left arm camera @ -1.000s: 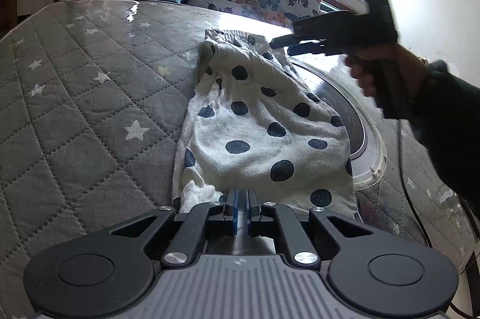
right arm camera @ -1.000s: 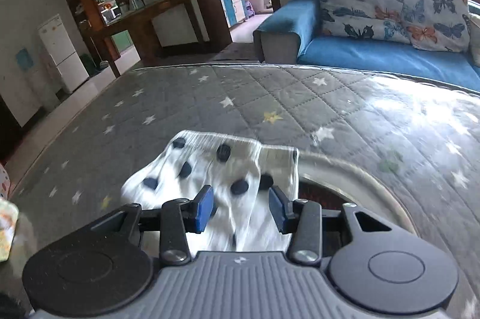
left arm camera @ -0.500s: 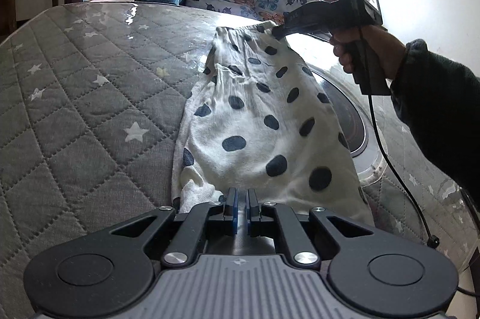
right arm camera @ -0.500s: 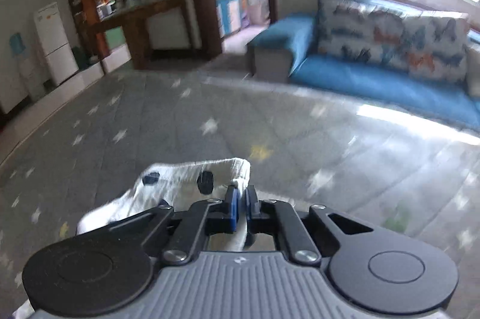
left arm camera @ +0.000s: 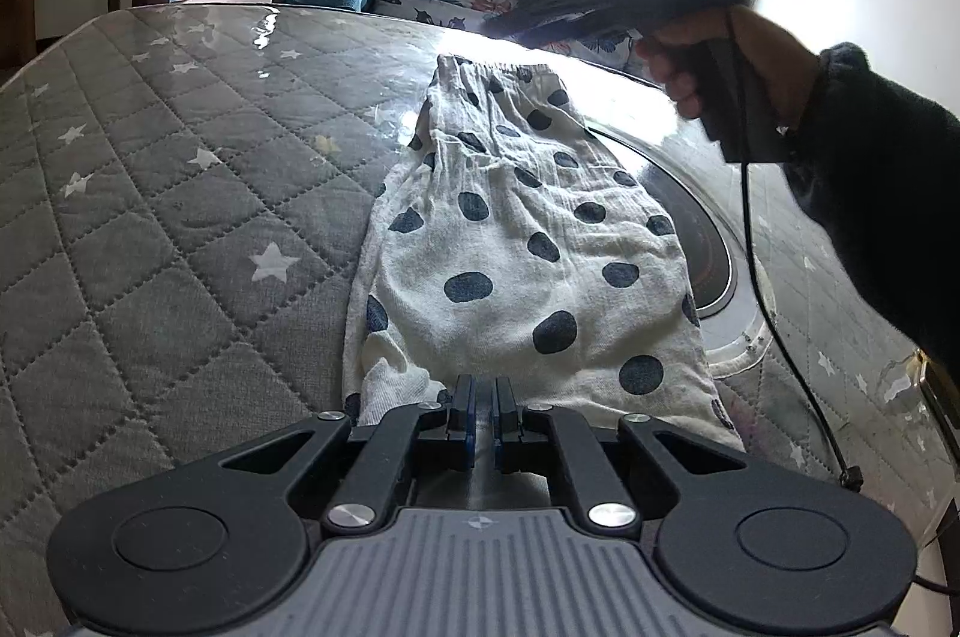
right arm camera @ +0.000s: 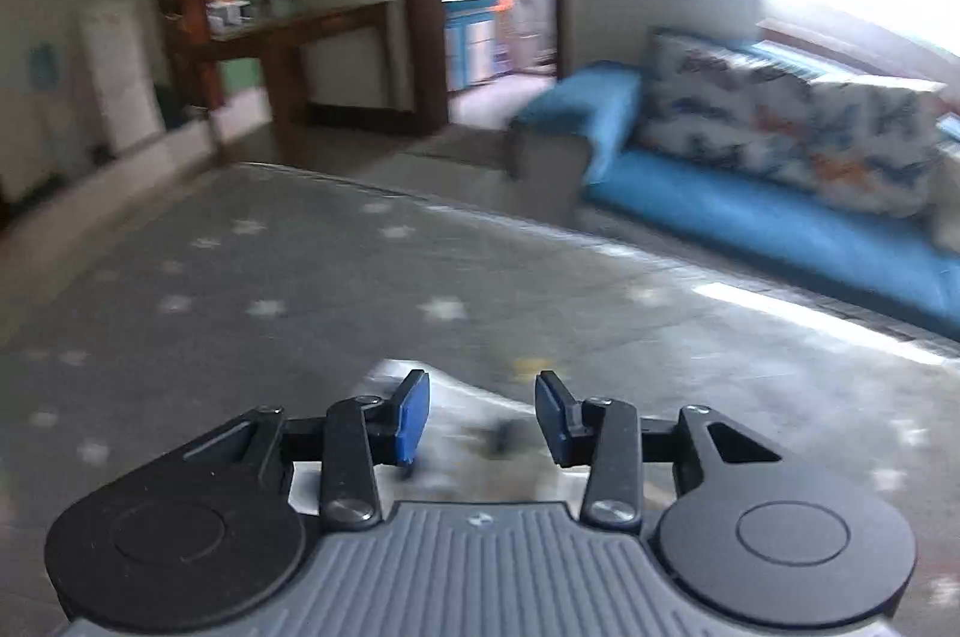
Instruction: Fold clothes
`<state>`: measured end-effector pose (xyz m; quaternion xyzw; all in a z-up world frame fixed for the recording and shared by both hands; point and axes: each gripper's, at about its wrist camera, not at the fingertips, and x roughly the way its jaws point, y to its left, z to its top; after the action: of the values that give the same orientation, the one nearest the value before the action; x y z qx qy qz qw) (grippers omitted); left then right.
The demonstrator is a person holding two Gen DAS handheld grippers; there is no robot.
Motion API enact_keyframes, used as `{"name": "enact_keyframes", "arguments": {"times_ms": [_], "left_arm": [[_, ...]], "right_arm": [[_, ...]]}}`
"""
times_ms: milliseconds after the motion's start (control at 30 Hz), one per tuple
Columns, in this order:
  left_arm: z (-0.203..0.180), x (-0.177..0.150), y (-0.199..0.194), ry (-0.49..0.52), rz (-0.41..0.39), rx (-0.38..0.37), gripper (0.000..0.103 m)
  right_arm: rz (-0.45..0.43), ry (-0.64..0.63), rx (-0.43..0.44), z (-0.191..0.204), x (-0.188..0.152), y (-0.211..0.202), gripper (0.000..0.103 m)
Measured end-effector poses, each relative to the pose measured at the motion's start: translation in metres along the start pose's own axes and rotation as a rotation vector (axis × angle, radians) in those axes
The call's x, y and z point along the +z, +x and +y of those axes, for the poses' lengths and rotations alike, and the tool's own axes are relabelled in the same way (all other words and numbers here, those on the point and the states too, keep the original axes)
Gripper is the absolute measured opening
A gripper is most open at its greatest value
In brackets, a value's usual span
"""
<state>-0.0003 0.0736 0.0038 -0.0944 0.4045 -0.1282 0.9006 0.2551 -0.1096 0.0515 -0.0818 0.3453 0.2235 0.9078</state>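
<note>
**Left tool pinching the dotted garment, right tool spread above it**

The white polka-dot garment [left arm camera: 528, 241] is lying stretched out on the grey quilted counter [left arm camera: 150, 193], partly covering a round glass disc [left arm camera: 714, 253]. The left tool [left arm camera: 482, 412] is sitting with its blue pads together, clamping the garment's near edge. The right tool [right arm camera: 482, 418] is hovering over the far waistband end with its pads apart, gripping nothing; the view is blurred. A blue sofa [right arm camera: 780, 223] is standing behind the counter.
</note>
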Motion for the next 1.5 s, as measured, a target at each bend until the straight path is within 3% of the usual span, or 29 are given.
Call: {"name": "enact_keyframes", "arguments": {"times_ms": [167, 533, 667, 1033, 1200, 1267, 1500], "left_arm": [[0.001, -0.001, -0.001, -0.005, -0.004, -0.004, 0.006], [-0.001, -0.002, 0.0, -0.01, -0.007, -0.009, 0.006], [0.0, -0.002, 0.0, -0.016, -0.011, -0.013, 0.006], [-0.001, 0.001, 0.0, -0.001, 0.005, -0.012, 0.006], [-0.007, 0.007, -0.006, 0.037, 0.037, 0.004, 0.016], [-0.014, 0.012, -0.009, 0.066, 0.04, 0.006, 0.027], [-0.05, 0.038, -0.007, 0.165, 0.008, -0.014, 0.028]], "right_arm": [[0.026, -0.01, 0.08, 0.019, -0.001, 0.008, 0.03], [0.083, -0.036, 0.249, 0.059, -0.003, 0.023, 0.032], [0.101, -0.068, 0.251, 0.054, -0.017, 0.005, 0.028], [0.153, -0.159, 0.257, 0.041, -0.056, -0.046, 0.028], [0.162, -0.173, 0.253, 0.027, -0.077, -0.08, 0.028], [0.16, -0.166, 0.241, 0.016, -0.09, -0.098, 0.028], [0.176, -0.145, 0.179, -0.015, -0.123, -0.119, 0.028]]}}
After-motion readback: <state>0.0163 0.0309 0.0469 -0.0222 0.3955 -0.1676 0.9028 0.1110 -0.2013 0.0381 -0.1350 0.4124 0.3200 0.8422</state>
